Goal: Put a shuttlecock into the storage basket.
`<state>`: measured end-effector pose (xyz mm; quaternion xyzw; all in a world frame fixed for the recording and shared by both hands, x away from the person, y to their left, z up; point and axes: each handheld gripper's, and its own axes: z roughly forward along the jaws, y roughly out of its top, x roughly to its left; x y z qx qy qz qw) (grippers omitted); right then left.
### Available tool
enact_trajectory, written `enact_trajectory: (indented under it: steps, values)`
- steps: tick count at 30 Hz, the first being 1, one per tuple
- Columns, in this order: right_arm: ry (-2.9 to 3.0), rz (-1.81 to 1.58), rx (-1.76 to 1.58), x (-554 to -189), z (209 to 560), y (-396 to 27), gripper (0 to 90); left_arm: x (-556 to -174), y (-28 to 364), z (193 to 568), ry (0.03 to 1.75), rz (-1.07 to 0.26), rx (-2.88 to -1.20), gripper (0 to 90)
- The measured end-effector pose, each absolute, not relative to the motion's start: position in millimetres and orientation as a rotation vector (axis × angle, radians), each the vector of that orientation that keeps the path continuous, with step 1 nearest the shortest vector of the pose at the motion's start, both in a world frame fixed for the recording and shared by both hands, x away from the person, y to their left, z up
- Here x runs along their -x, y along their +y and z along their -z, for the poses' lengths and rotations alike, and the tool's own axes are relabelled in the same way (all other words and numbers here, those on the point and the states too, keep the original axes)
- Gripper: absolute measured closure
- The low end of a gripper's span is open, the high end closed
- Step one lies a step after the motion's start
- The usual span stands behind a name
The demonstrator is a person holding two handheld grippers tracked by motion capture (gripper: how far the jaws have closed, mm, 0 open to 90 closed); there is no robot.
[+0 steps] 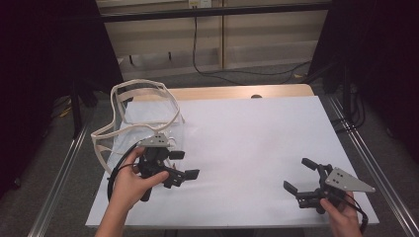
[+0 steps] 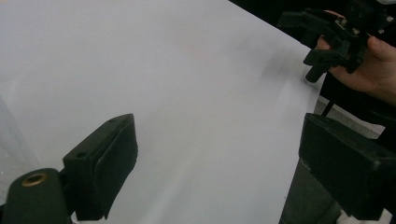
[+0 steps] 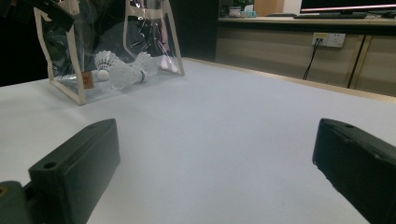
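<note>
Your white table point(image 1: 247, 138) is bare mid-way; the clear bag point(image 1: 143, 123) stands far left, shuttlecocks point(image 3: 122, 70) inside. Left gripper point(image 1: 185, 165) just beside it and right gripper point(image 1: 301, 175) near right both gape, holding nothing. Bump that floppy bag and I reckon it tips.

The left hand point(image 1: 129, 180) comes in from the bottom edge near the table's left side, fingers wrapped around the body of the left gripper point(image 1: 187, 165), whose grey plate faces up. Its jaws point toward the table's right edge and stand wide apart with nothing between them. Near the table's front right corner the right hand point(image 1: 342, 212) grasps the right gripper point(image 1: 299, 174) from behind; its jaws point left, likewise spread wide and empty.
</note>
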<state>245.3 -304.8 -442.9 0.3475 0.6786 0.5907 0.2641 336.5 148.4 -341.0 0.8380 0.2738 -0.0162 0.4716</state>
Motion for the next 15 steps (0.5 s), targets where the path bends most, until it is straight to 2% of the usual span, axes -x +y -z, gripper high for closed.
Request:
enact_trajectory:
  steps: [15]
  values:
    - [1.833, -1.599, -0.940, -245, 443, -305, 0.4, -333, 159, 368, 0.651, 0.037, -1.965, 9.7]
